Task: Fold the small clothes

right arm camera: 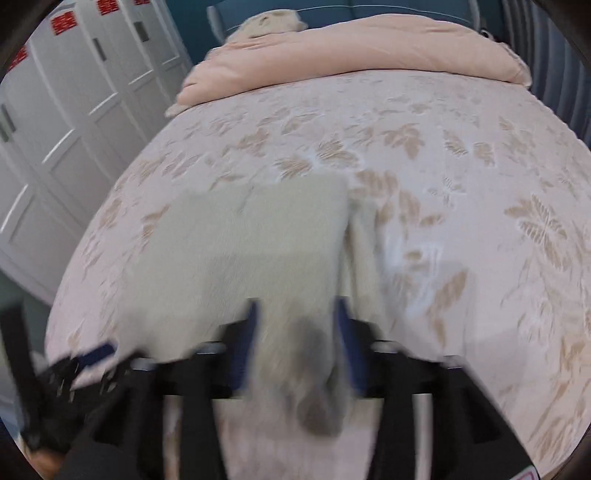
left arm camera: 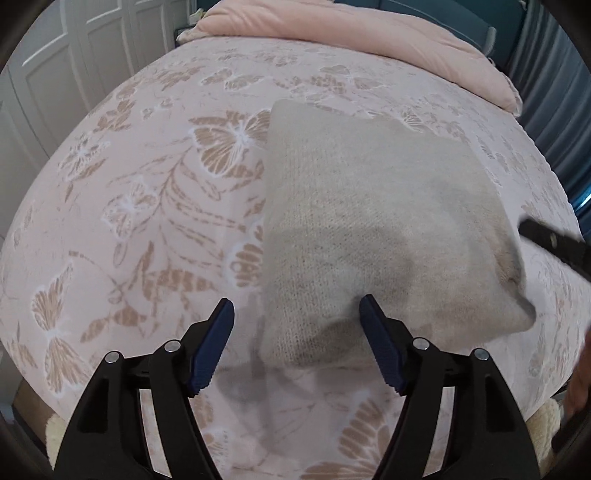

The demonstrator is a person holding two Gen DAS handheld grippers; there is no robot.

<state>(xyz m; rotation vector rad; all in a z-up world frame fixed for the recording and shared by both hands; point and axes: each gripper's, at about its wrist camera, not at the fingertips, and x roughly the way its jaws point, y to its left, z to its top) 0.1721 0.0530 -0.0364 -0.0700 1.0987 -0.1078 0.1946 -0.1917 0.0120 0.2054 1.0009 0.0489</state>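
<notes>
A small beige knitted garment (left arm camera: 373, 229) lies folded on the pink butterfly-patterned bedspread (left arm camera: 147, 206). My left gripper (left arm camera: 297, 314) is open, its blue pads straddling the garment's near left corner, holding nothing. In the blurred right wrist view the same garment (right arm camera: 243, 240) runs from the bed up between my right gripper's (right arm camera: 295, 314) blue pads, which are closed on a bunched fold of it. The right gripper's black tip (left arm camera: 550, 240) shows at the garment's right corner in the left wrist view.
A pink rolled duvet (left arm camera: 369, 33) lies across the far end of the bed, also in the right wrist view (right arm camera: 351, 51). White wardrobe doors (right arm camera: 74, 96) stand to the left. A blue curtain (left arm camera: 554, 96) hangs at the right.
</notes>
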